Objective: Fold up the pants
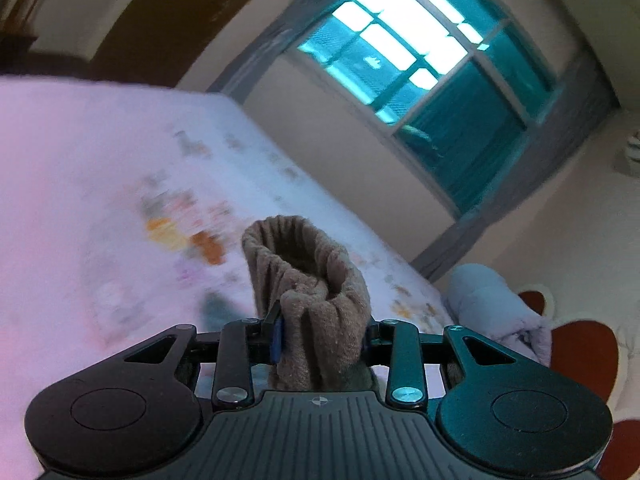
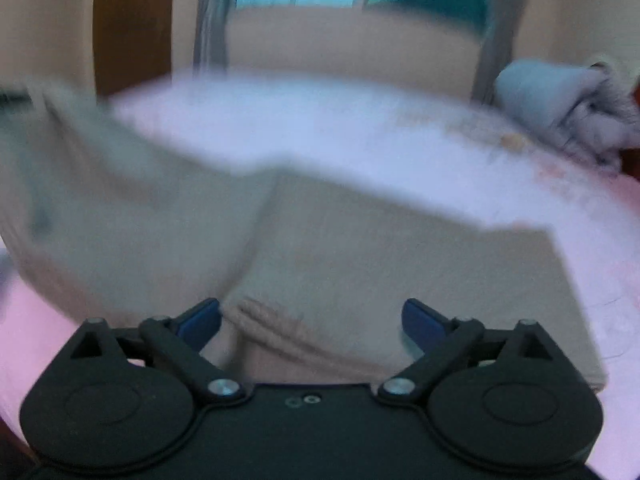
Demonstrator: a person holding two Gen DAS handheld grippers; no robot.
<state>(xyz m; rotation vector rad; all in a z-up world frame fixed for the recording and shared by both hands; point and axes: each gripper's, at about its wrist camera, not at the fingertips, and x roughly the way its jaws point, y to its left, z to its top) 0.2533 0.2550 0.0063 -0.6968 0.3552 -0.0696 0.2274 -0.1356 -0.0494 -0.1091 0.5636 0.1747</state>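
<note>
The pants are tan, soft ribbed fabric. In the left wrist view my left gripper [image 1: 322,330] is shut on a bunched, gathered edge of the pants [image 1: 310,276], which stands up between the fingers above the bed. In the right wrist view the pants [image 2: 360,256] lie spread on the bed, one part lifted and blurred at the left. My right gripper [image 2: 311,322] is open, its blue pads either side of a ribbed edge of the pants just below it, not closed on it.
The bed [image 1: 80,168] has a pale pink sheet with a faint print. A grey-blue bundled blanket [image 2: 560,108] lies at its far right corner. A window [image 1: 420,60] with grey curtains is behind the bed, a brown door [image 2: 132,24] to the left.
</note>
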